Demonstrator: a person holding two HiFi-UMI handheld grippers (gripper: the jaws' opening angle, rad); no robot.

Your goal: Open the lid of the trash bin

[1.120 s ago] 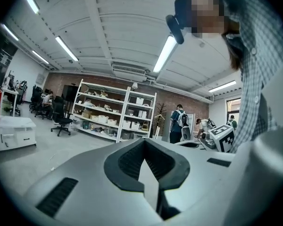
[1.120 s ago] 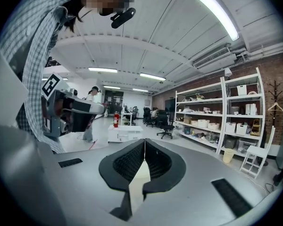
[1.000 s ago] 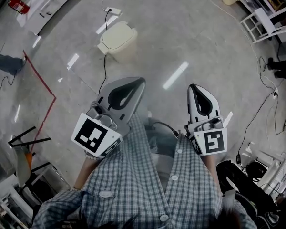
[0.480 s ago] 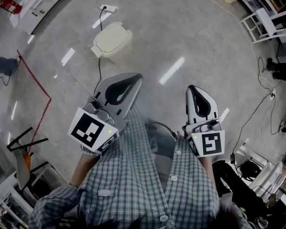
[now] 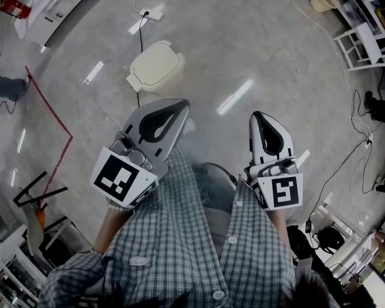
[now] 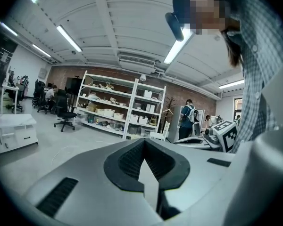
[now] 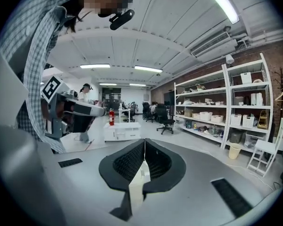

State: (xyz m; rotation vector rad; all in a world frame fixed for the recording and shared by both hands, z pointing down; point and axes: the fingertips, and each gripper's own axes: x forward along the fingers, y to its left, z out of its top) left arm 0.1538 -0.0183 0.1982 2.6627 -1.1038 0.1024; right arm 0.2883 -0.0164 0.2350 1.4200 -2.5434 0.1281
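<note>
A cream trash bin (image 5: 155,67) with its lid down stands on the grey floor, ahead and a little left in the head view. My left gripper (image 5: 181,104) is held at waist height, its tips meeting, pointing toward the bin but well short of it. My right gripper (image 5: 258,115) is level with it on the right, also shut and holding nothing. In the left gripper view the left gripper (image 6: 144,141) has its jaws closed tip to tip, and in the right gripper view the right gripper (image 7: 144,141) shows the same. The bin is in neither gripper view.
A black cable (image 5: 140,76) runs past the bin to a power strip (image 5: 155,11). Red tape (image 5: 51,111) marks the floor at left. White shelving (image 5: 366,43) stands at right, a white cabinet (image 5: 58,5) far left. Storage shelves (image 6: 118,109) and office chairs fill the room.
The bin has drifted slightly lower and nearer in the head view as the person steps toward it. Both grippers stay shut at the same height.
</note>
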